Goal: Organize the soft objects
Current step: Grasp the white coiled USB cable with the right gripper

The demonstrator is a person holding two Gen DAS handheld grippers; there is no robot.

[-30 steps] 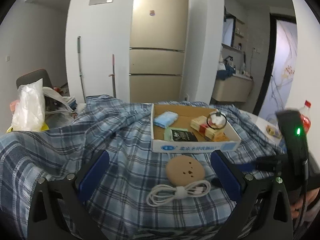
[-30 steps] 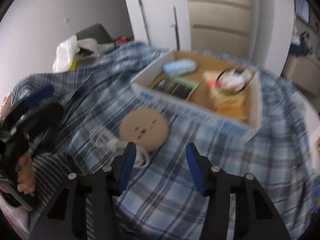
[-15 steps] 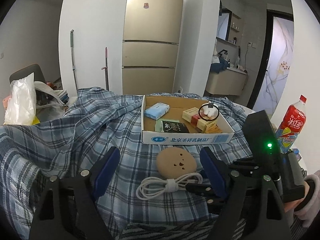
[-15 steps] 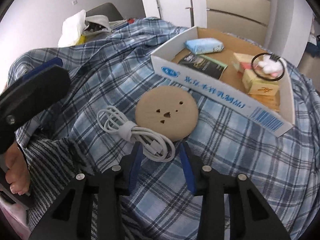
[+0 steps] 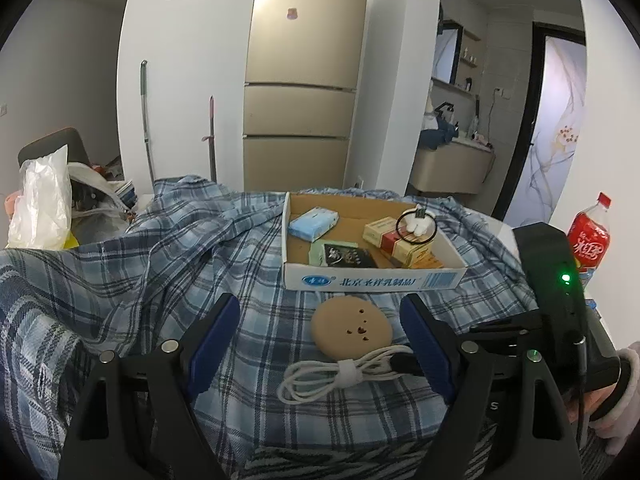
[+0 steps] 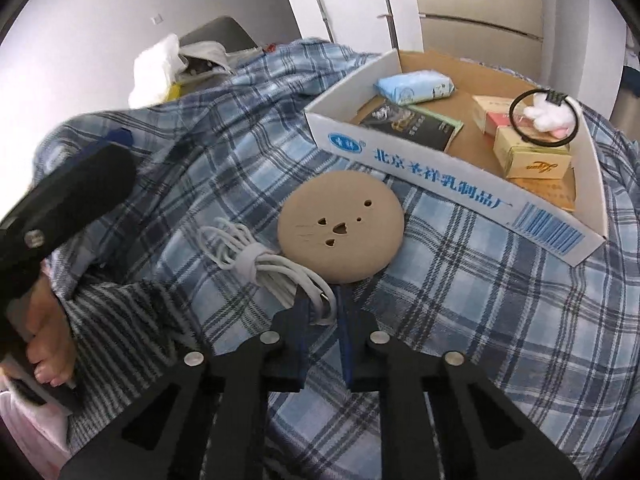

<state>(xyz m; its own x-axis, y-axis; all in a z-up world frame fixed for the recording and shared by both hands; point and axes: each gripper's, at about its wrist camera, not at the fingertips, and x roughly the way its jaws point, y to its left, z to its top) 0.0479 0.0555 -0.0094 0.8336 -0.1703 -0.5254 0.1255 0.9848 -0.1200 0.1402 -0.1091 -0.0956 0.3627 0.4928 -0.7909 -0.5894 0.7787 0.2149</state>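
Observation:
A coiled white cable [image 6: 256,260] lies on the blue plaid cloth [image 6: 480,280], beside a round tan pad [image 6: 342,226]. My right gripper [image 6: 322,308] is shut on the near end of the cable. The cable also shows in the left wrist view [image 5: 340,372], with the right gripper's tip on its right end. My left gripper [image 5: 320,344] is open and empty, its fingers either side of the pad [image 5: 352,326] and cable. Behind them stands a shallow cardboard box [image 5: 372,280] holding a blue tissue pack [image 5: 314,224], small cartons and a black hair tie with a white fluffy charm [image 5: 416,224].
A red soda bottle [image 5: 590,240] stands at the right edge. A white plastic bag [image 5: 40,204] and a chair sit at the left. A tall fridge, a mop and a doorway are behind the table.
My right gripper moved down to the cable and closed its fingers on the cable's end. My left gripper drew back slightly and stayed open.

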